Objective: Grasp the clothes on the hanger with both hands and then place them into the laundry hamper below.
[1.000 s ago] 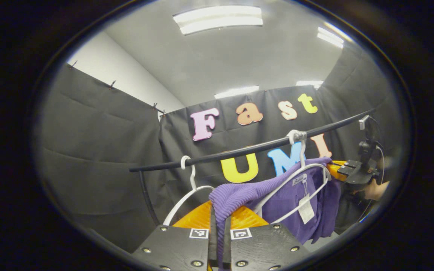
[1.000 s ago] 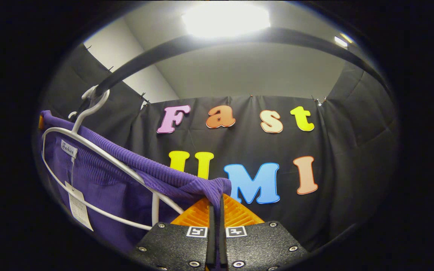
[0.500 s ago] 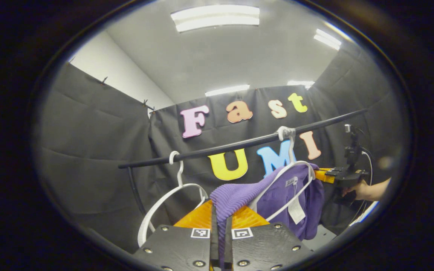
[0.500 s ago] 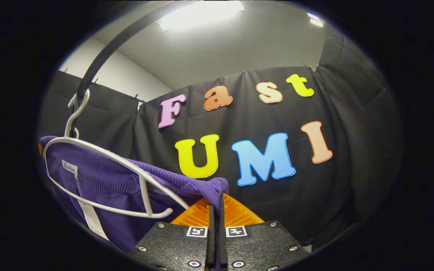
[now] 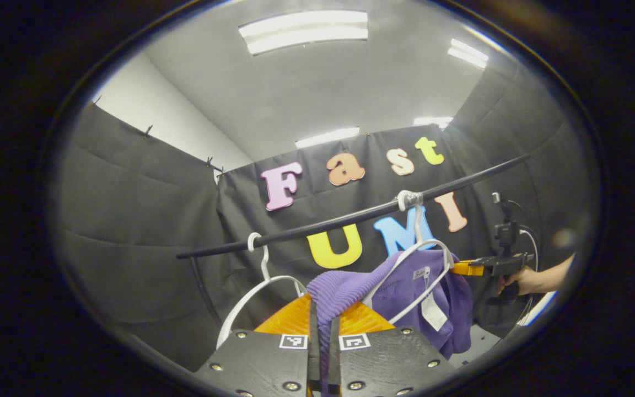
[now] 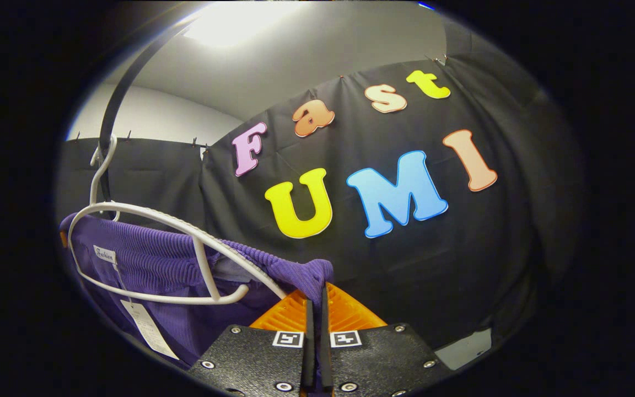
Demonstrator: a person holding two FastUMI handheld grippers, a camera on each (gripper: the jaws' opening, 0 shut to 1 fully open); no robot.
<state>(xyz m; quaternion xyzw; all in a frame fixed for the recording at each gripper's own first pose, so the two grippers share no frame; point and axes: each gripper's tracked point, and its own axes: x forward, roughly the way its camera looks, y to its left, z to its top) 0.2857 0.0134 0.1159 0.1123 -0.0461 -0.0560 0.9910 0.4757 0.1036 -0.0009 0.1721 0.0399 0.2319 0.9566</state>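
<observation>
One purple knit garment (image 5: 405, 286), soft, light and stretchy by the look; it drapes the white hanger (image 5: 414, 264), strung between your tongs. Left gripper (image 5: 322, 325): clamped on one shoulder. Right gripper (image 6: 315, 309): clamped on the other, held level. Keep to the thick ribbed edges, which should slip least.

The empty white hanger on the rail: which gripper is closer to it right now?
Left. The left gripper, shut on the purple garment, sits just beside the empty white hanger. The right gripper grips the garment's far end, beyond the second hanger.
</observation>
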